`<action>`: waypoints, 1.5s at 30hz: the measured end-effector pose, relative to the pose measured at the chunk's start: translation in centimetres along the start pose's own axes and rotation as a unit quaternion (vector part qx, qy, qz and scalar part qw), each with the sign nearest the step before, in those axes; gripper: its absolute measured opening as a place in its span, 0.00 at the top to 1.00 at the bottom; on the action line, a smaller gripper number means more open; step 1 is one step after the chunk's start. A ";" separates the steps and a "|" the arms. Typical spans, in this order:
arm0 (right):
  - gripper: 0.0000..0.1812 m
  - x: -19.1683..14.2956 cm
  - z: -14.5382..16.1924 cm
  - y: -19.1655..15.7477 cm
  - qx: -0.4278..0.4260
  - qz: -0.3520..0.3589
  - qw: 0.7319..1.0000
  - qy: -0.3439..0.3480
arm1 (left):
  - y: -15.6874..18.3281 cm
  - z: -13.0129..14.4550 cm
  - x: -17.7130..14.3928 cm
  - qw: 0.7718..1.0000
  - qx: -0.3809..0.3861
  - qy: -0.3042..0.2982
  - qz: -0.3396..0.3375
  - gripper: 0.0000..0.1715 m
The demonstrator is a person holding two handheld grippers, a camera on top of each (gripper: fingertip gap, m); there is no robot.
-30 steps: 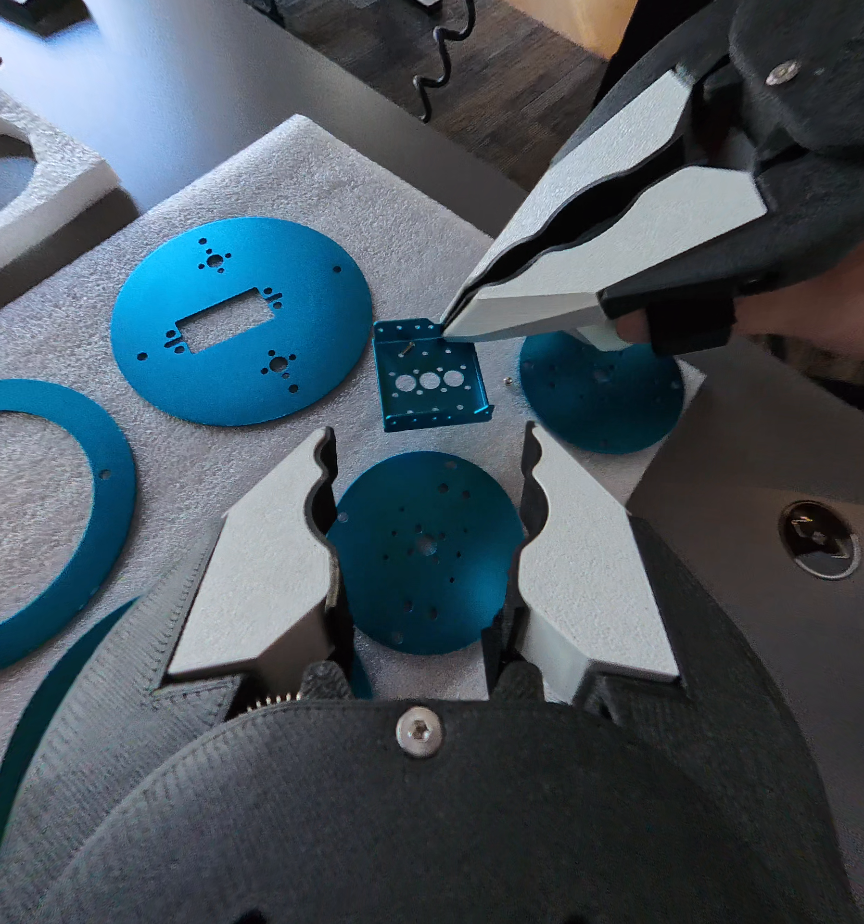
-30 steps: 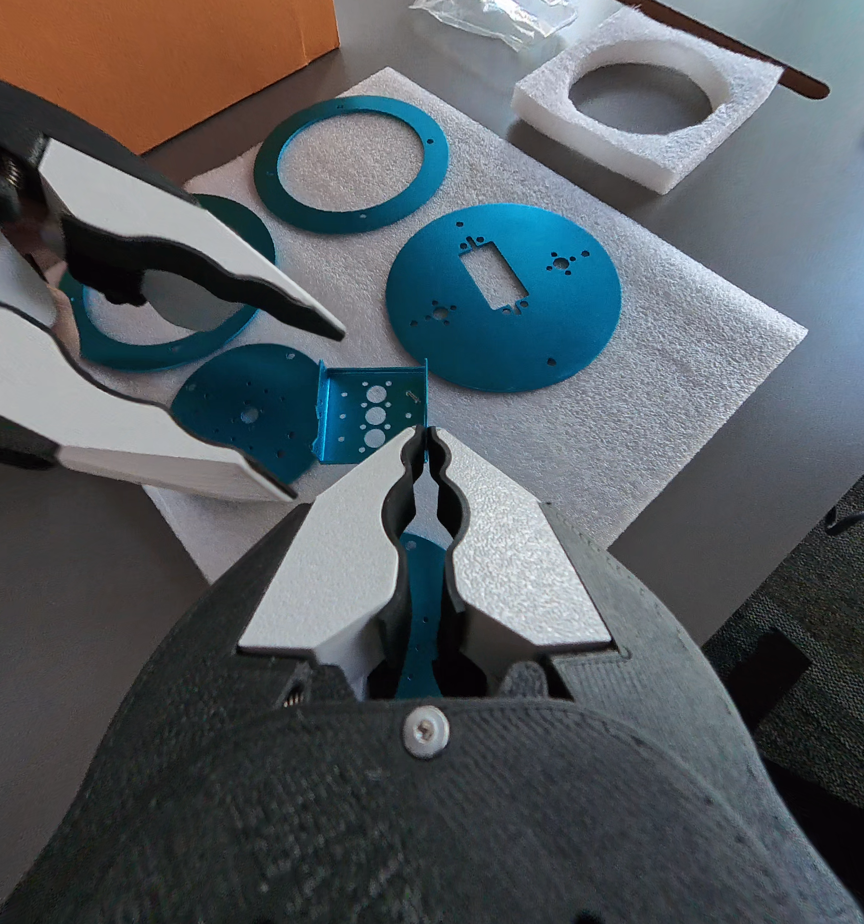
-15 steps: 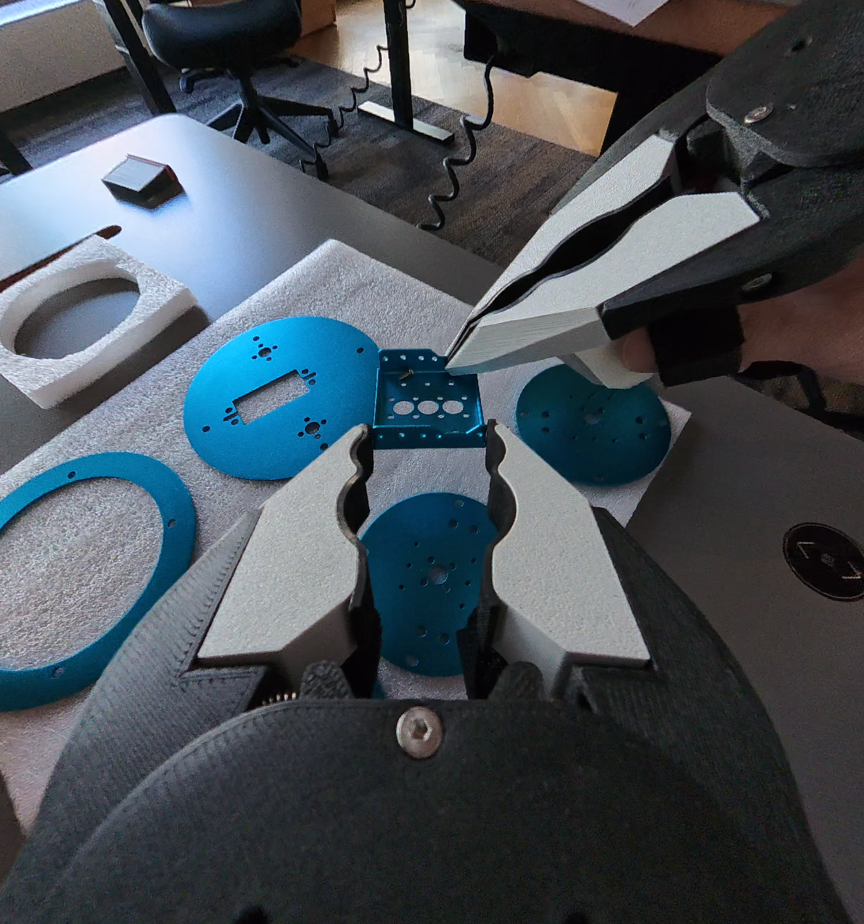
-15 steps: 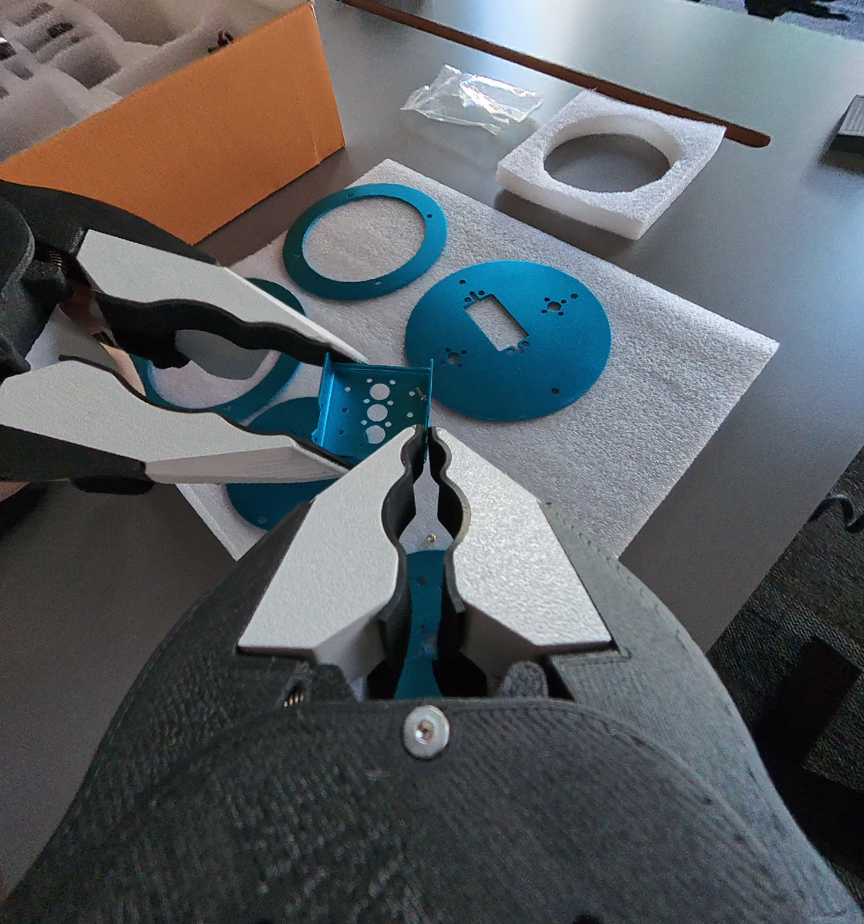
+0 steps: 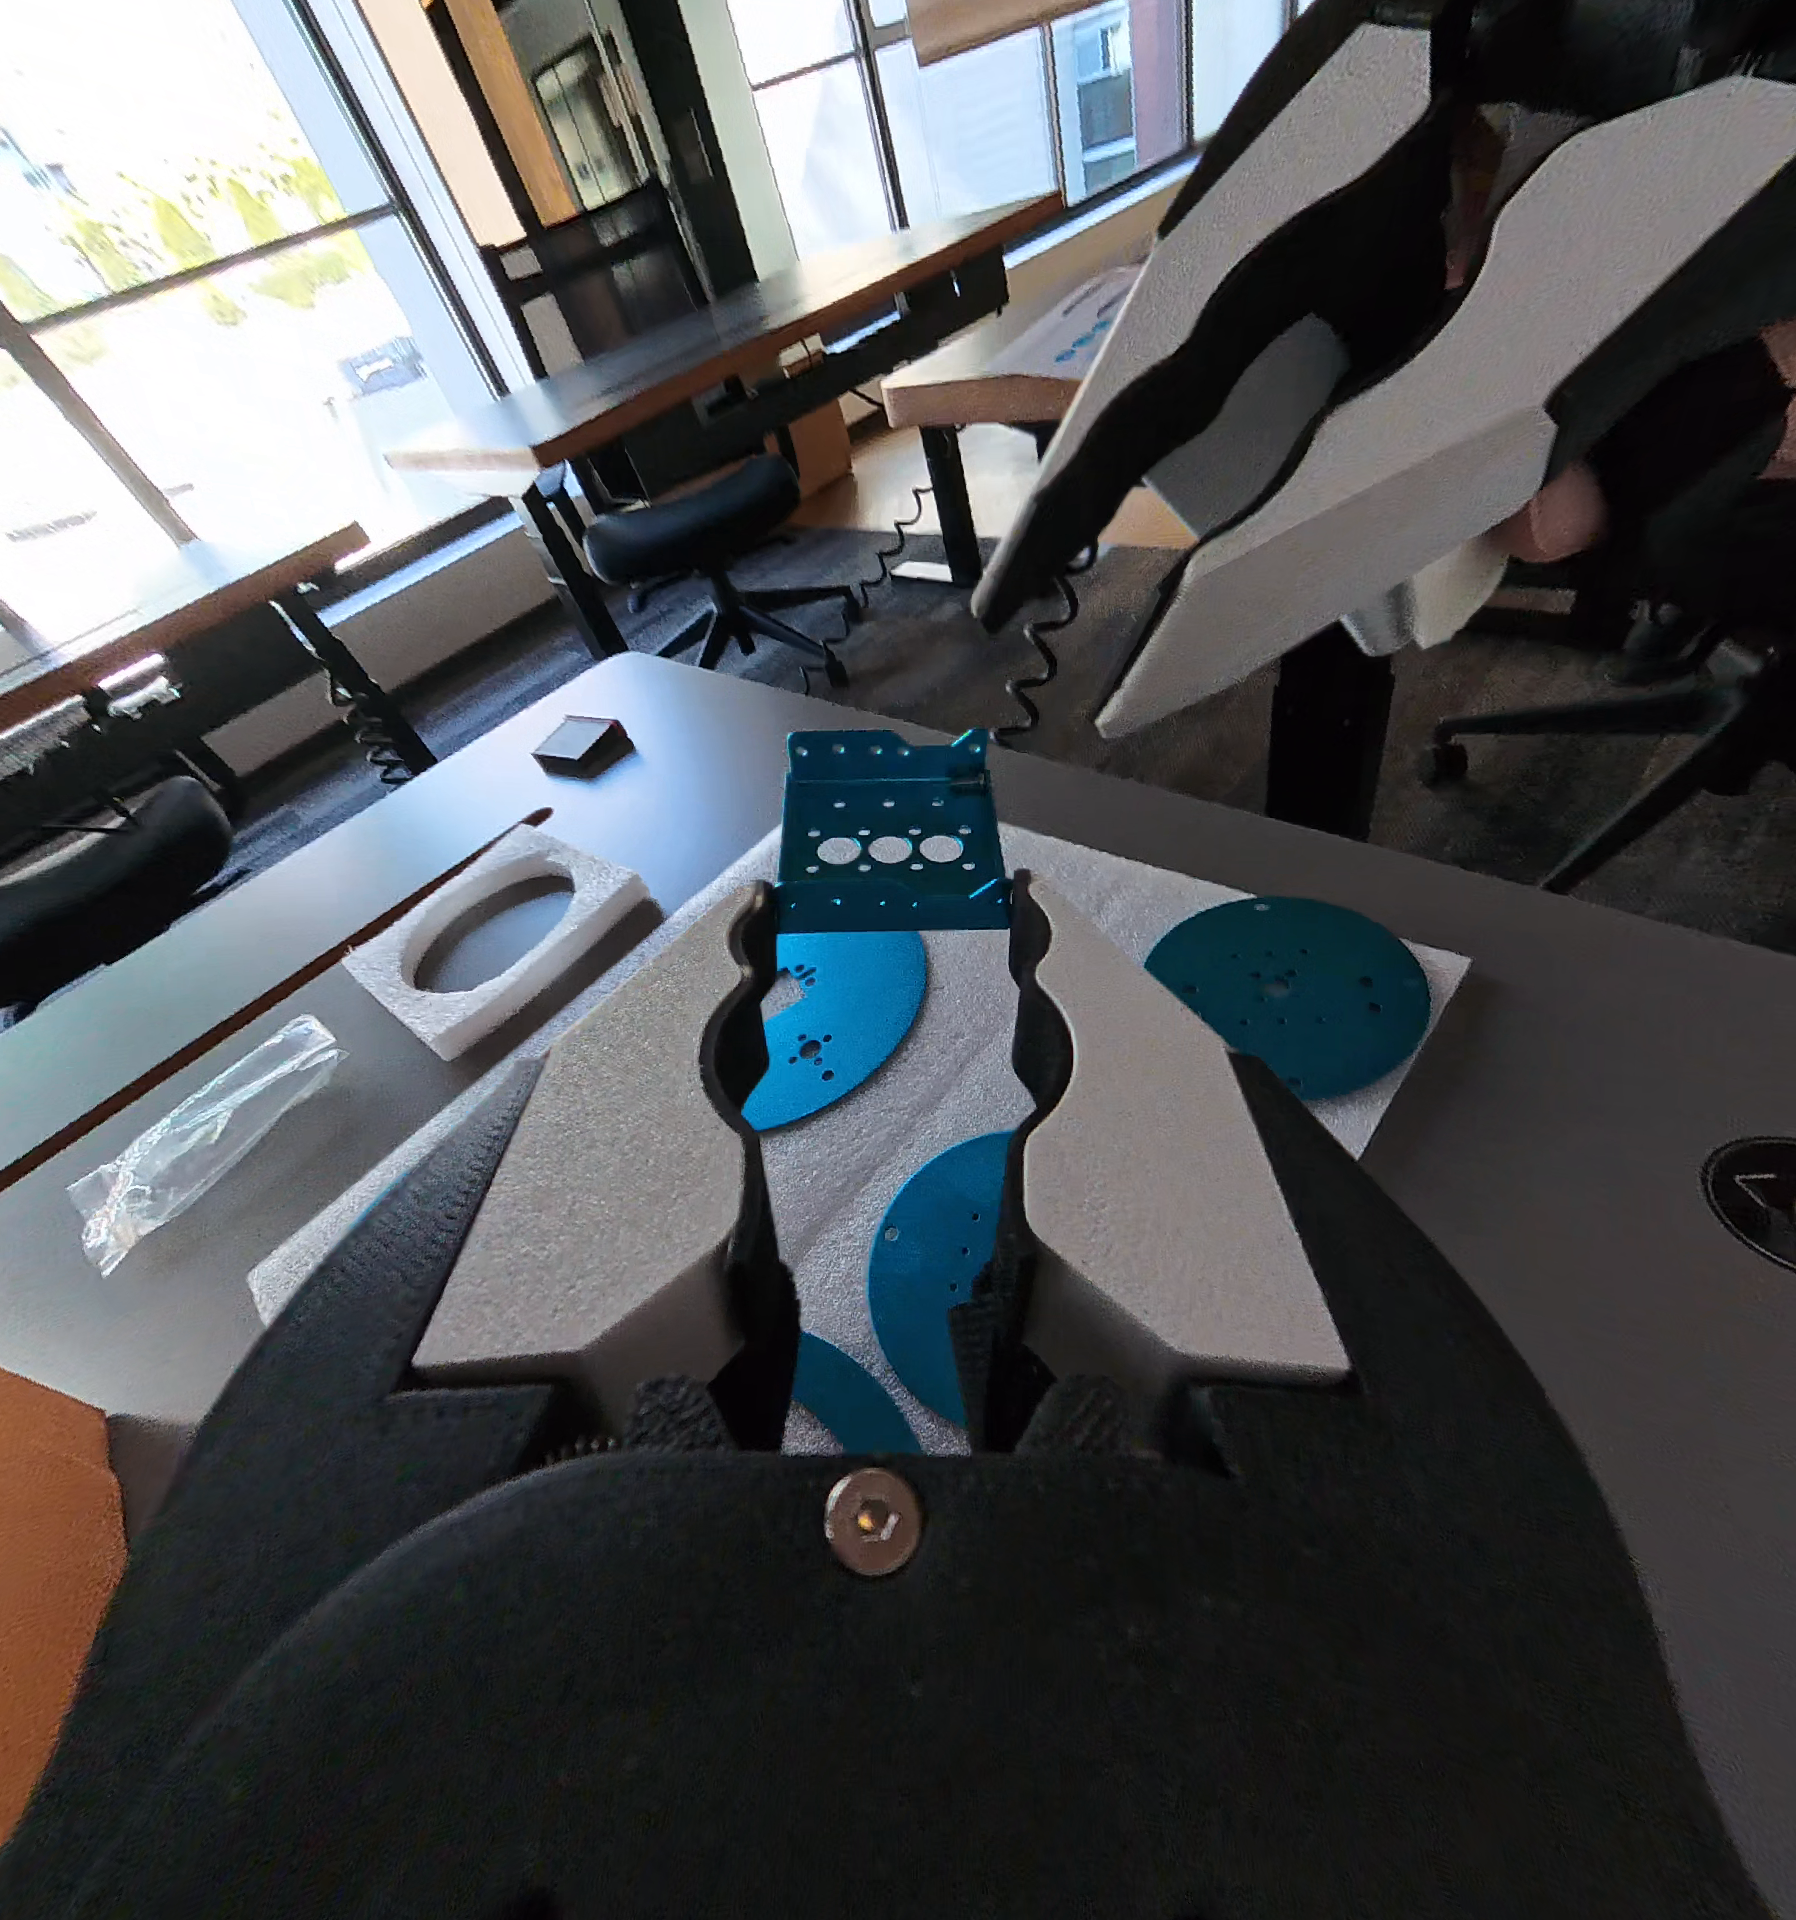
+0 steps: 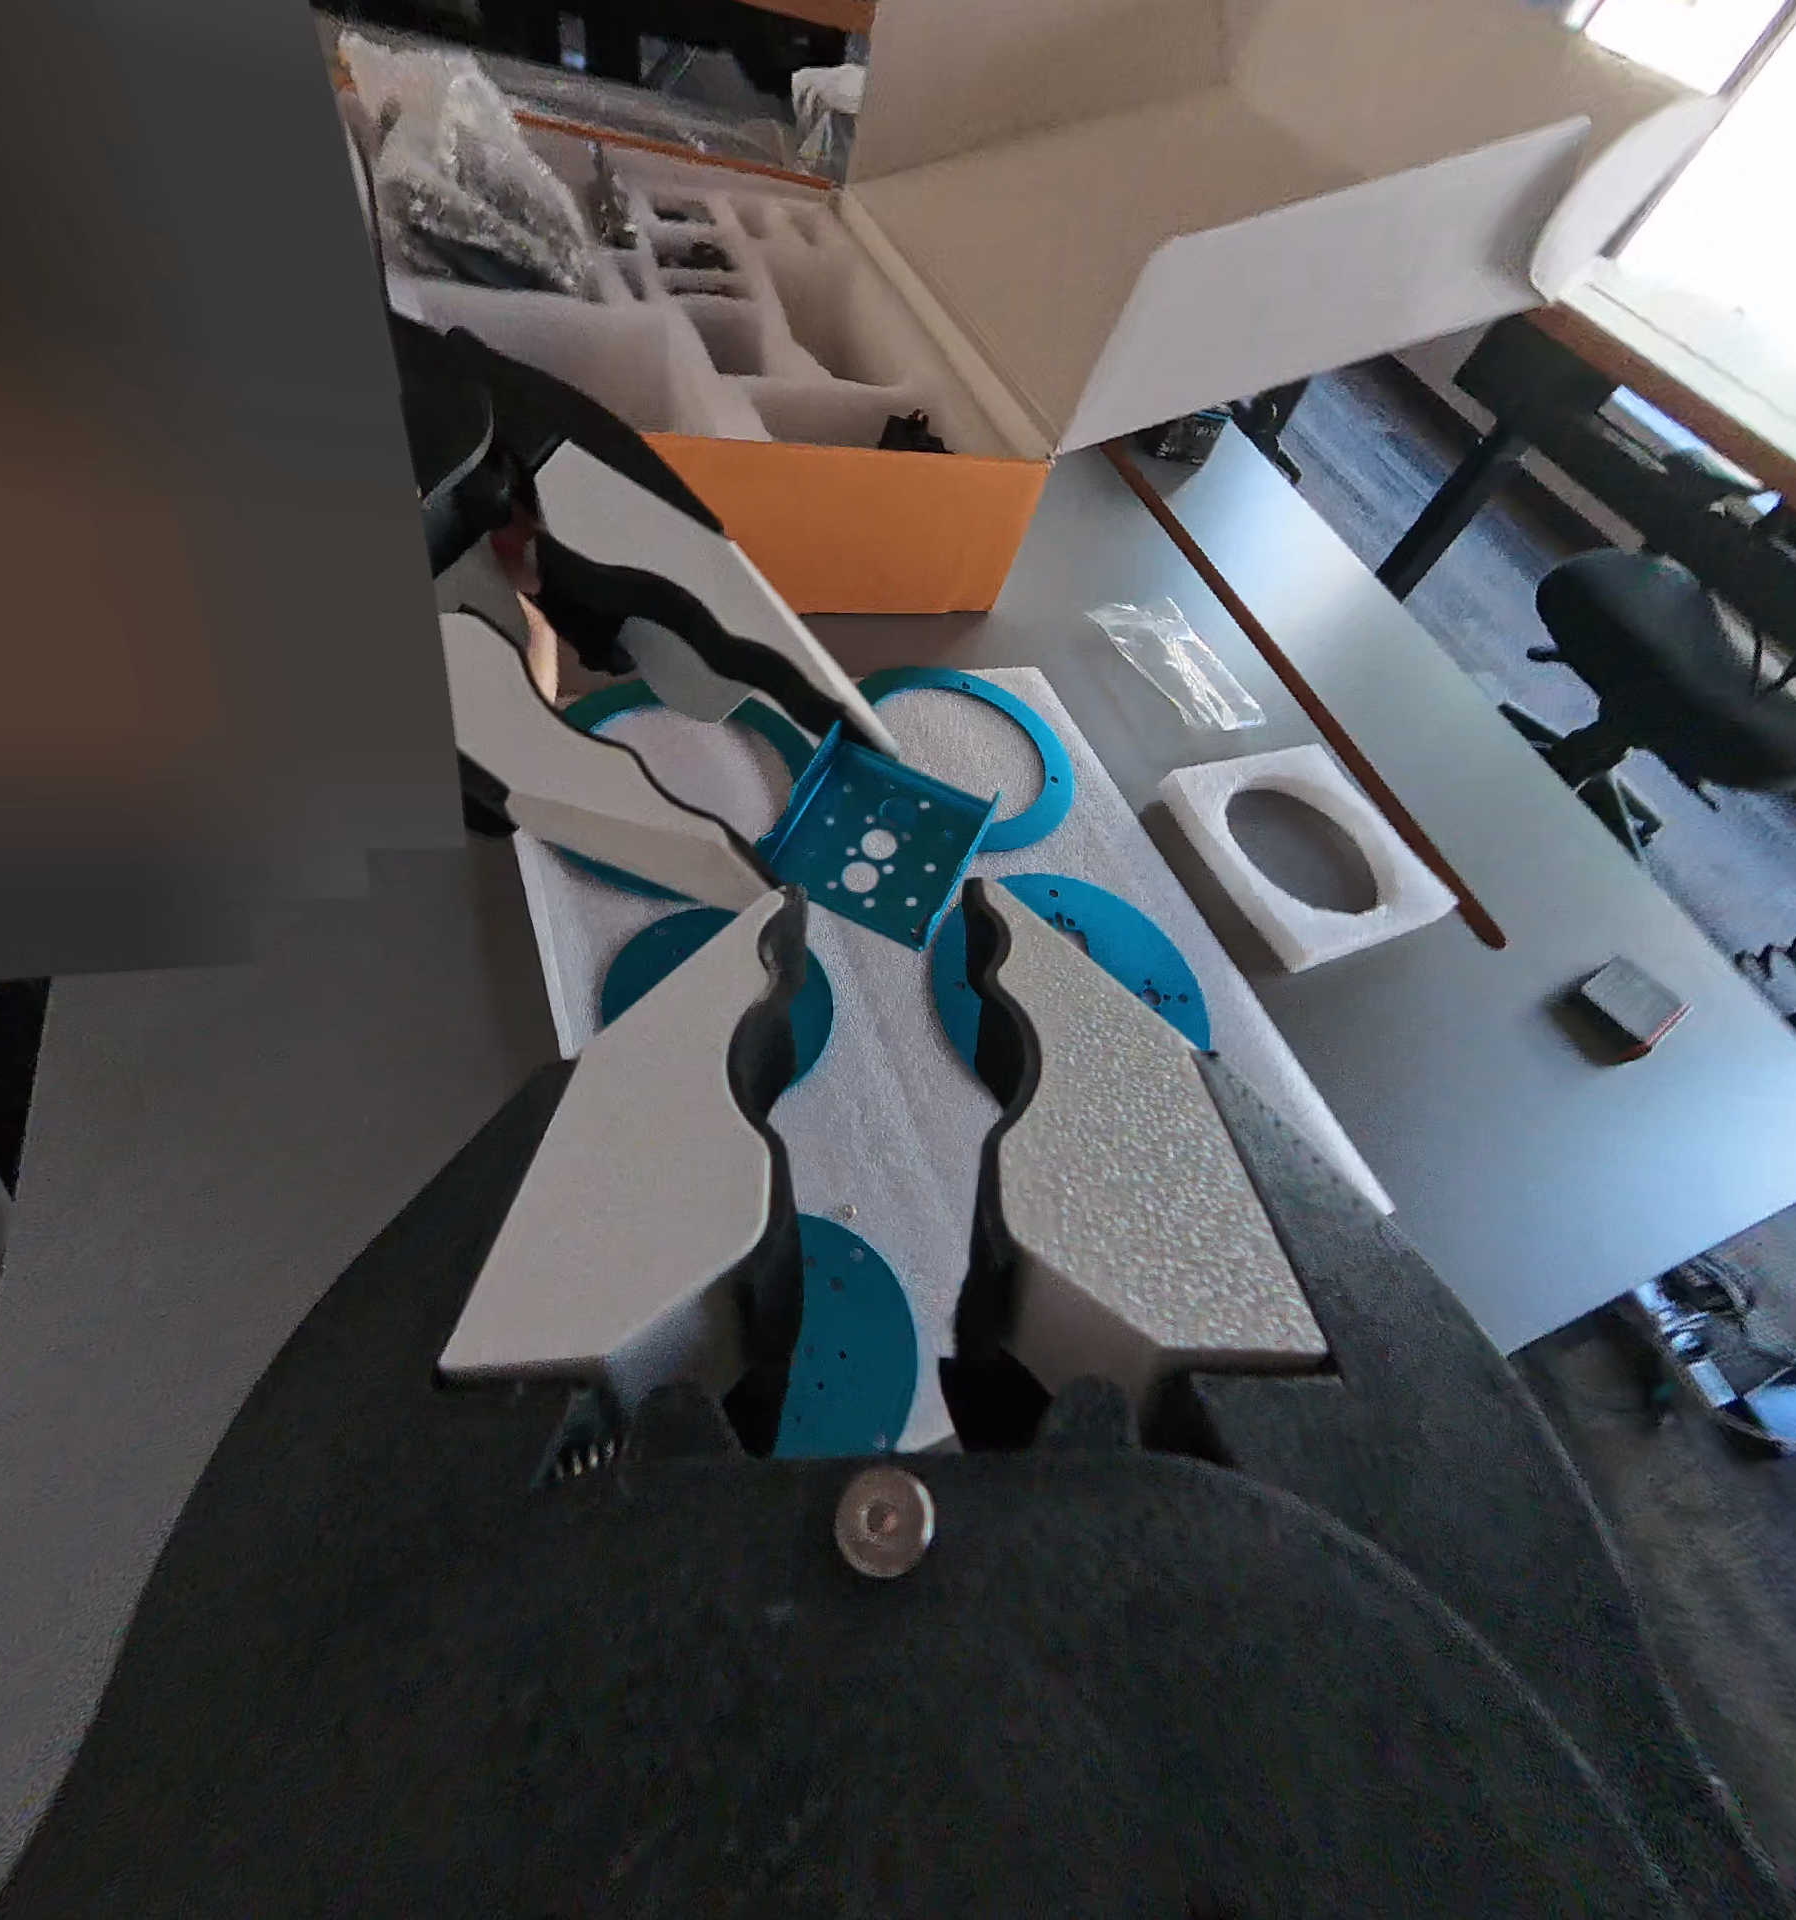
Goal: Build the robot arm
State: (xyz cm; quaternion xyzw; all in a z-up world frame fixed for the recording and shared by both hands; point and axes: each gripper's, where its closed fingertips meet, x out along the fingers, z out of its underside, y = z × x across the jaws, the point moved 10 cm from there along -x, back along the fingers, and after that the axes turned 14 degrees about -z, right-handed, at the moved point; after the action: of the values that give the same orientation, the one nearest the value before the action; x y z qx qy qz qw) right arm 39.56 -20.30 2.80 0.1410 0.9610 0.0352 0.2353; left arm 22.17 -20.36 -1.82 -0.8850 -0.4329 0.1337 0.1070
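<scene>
My left claw is clamped on the blue bracket, fingertips pinching its near flange on either side. The bracket is U-shaped, perforated, with three larger holes in a row, and I hold it lifted off the white foam sheet. In the right wrist view the same bracket sits tilted between the left claw's fingers, above the sheet.

My right claw is apart and holds nothing; it hangs just beside the bracket, near side, not touching. In the left wrist view it shows upper right, above and to the right of the bracket.

On the foam sheet:
- small drilled blue disc, right
- large blue disc with rectangular cutout, partly behind my left claw's fingers
- another drilled blue disc, near
- blue ring, far side in the right wrist view, and a second ring mostly hidden by the left claw

Elsewhere on the grey table:
- white foam block with round hole, left of the sheet
- clear plastic bag, near left
- small dark block, far
- open orange box with foam compartments, far in the right wrist view
</scene>
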 end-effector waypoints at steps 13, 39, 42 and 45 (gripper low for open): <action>0.87 0.6 -1.1 -2.1 -0.188 -0.120 0.958 -0.179 | 0.8 0.6 -1.2 0.995 -0.050 -0.023 0.083 0.75; 0.99 4.9 0.8 0.0 -0.174 -0.223 0.918 -0.277 | 1.0 2.1 -1.4 0.993 -0.005 -0.069 0.091 0.75; 1.00 5.5 1.5 0.3 -0.173 -0.237 0.918 -0.266 | 0.8 2.7 -1.0 0.992 0.020 -0.090 0.081 0.75; 1.00 6.4 2.8 0.8 -0.177 -0.232 0.920 -0.263 | 0.6 3.3 -0.4 0.990 0.039 -0.110 0.086 0.75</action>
State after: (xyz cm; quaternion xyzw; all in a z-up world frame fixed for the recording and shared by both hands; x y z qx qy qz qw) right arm 35.61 -17.72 -2.39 -0.1251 0.8484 0.1105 0.5023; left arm 21.25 -20.80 -5.00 -0.8940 -0.3591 0.2554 0.0814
